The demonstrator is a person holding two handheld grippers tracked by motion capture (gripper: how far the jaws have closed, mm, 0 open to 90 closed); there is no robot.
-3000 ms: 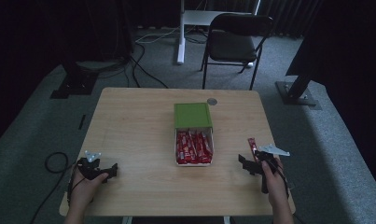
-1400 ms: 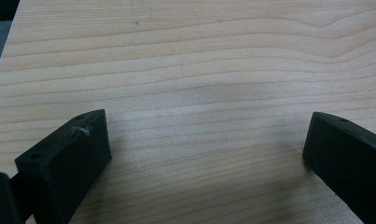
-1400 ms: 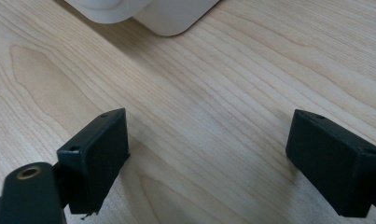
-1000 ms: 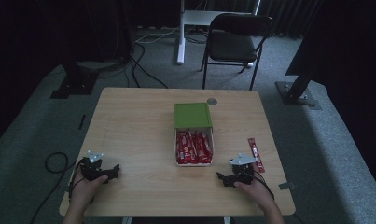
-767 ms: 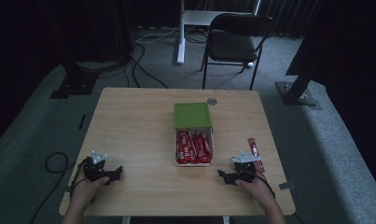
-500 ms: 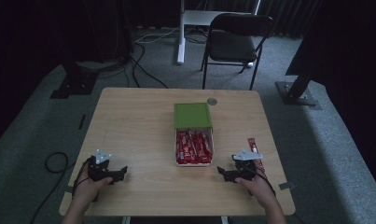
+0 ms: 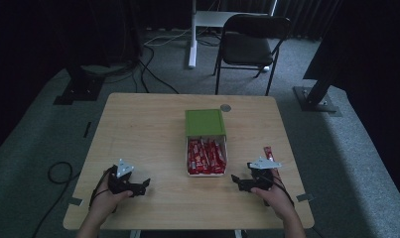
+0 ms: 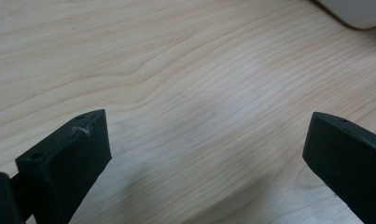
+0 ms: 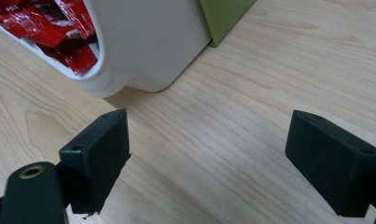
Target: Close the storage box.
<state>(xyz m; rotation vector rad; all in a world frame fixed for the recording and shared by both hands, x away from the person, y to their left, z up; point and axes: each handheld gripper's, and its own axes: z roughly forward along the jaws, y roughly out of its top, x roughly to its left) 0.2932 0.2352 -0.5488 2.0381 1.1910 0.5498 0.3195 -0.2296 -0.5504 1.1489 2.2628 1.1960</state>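
A white box (image 7: 206, 172) full of red packets (image 7: 205, 155) sits mid-table, and its green lid (image 7: 204, 122) lies against its far end. One red packet (image 7: 268, 152) lies alone on the wood to the right of the box. My right gripper (image 7: 236, 180) rests open on the table between that packet and the box, jaws pointing left. In the right gripper view the open jaws (image 9: 204, 140) face the box's rounded corner (image 9: 139, 51), the red packets (image 9: 59, 28) and the green lid (image 9: 223, 16). My left gripper (image 7: 144, 186) (image 8: 206, 140) lies open at the front left over bare wood.
A small grey disc (image 7: 226, 107) lies near the table's far edge behind the lid. The white box's corner (image 8: 358, 7) shows at the top right of the left gripper view. A folding chair (image 7: 252, 42) stands beyond the table. Cables run across the floor at left.
The right gripper let go of the single red packet, which now lies on the table, and settled low beside the box. The left gripper has slid a little rightward.
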